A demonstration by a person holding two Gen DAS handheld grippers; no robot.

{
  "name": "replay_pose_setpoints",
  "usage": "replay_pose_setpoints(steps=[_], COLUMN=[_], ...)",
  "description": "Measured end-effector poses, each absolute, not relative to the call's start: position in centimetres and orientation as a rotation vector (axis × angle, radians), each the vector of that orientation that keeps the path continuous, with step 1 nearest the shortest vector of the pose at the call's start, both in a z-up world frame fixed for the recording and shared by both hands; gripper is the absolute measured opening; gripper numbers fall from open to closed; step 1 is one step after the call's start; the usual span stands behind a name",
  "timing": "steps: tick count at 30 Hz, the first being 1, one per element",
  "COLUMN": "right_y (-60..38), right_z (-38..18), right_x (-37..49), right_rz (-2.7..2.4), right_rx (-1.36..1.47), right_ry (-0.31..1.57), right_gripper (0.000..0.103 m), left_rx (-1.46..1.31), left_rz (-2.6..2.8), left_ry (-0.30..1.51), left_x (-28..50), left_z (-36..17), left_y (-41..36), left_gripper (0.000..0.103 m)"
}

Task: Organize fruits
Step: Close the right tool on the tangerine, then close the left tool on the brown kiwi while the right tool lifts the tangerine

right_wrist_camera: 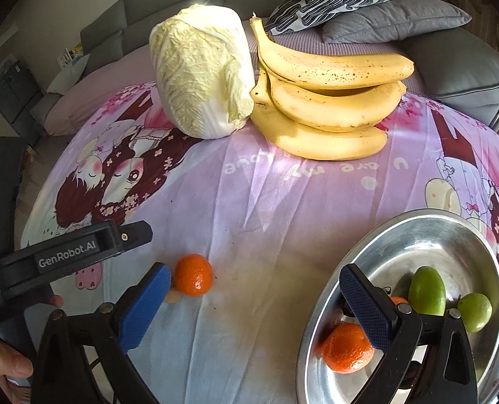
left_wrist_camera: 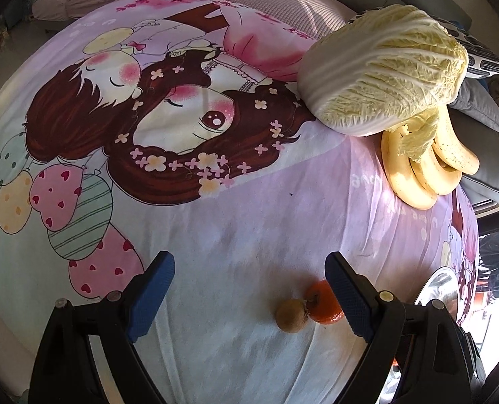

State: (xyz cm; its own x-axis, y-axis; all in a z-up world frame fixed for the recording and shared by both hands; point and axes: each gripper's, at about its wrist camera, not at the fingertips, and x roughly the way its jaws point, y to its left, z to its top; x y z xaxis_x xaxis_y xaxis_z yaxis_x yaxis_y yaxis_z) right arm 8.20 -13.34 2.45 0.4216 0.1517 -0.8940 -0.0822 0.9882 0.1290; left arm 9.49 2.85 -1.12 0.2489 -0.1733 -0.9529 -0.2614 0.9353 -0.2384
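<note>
Holding nothing, both jaws gape over one tangerine (right_wrist_camera: 193, 279) (plus perhaps two in the bowl (right_wrist_camera: 377, 235)).

Sunlit grey sofa (right_wrist_camera: 168, 3) with cushions (right_wrist_camera: 394, 22) behind cartoon-print cloth (right_wrist_camera: 283, 202)

Centre cloth (right_wrist_camera: 266, 202) free; cabbage (right_wrist_camera: 200, 77), bananas (right_wrist_camera: 330, 101) block far edge; bowl (right_wrist_camera: 377, 242) right.
</note>
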Motion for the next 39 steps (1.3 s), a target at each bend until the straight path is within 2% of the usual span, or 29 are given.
replay_pose_setpoints(steps=[5,12,18,20,22,25,29,31,39], right_y=[-12.7,-10.8,-9.2,-8.9,-8.8,-8.8,-8.6,-8.7,-10.3], right_z=[1.5,0.2,-0.8,-1.3,-1.7,-1.8,-1.7,-1.6,-0.6], right_x=[8.6,8.7,8.6,8.6,8.7,8.7,8.6,8.6,8.2], right_rz=[0.164,0.246,0.285,0.294,0.295,0.316,0.336,0.335,0.313], right_rx=[0.059,0.055,0.027,0.026,0.026,0.053,0.067,0.08,0.117], right_ry=[1.14,1.166,1.185,1.196,1.207,1.21,1.209,1.205,1.186], right_gripper=[0.1,0.083,0.079,0.074,0.063,0.052,0.042,0.036,0.035], left_rx=[-0.449,-0.514,-0.523,-0.524,-0.528,-0.534,-0.545,-0.549,-0.568], left_rz=[0.058,0.083,0.084,0.085,0.084,0.077,0.06,0.048,0.006], left_ry=[1.361,1.364,1.375,1.383,1.382,1.38,1.377,1.378,1.387], left_x=[9.6,9.2,9.0,9.1,9.2,9.1,9.1,9.1,9.2], left_z=[-2.1,-2.5,-2.8,-3.0,-3.1,-3.3,-3.4,-3.3,-3.2], left_y=[3.1,4.5,4.9,5.0,5.0,5.0,4.8,4.6,3.5], left_gripper=[0.091,0.09,0.09,0.09,0.09,0.09,0.09,0.081,0.074])
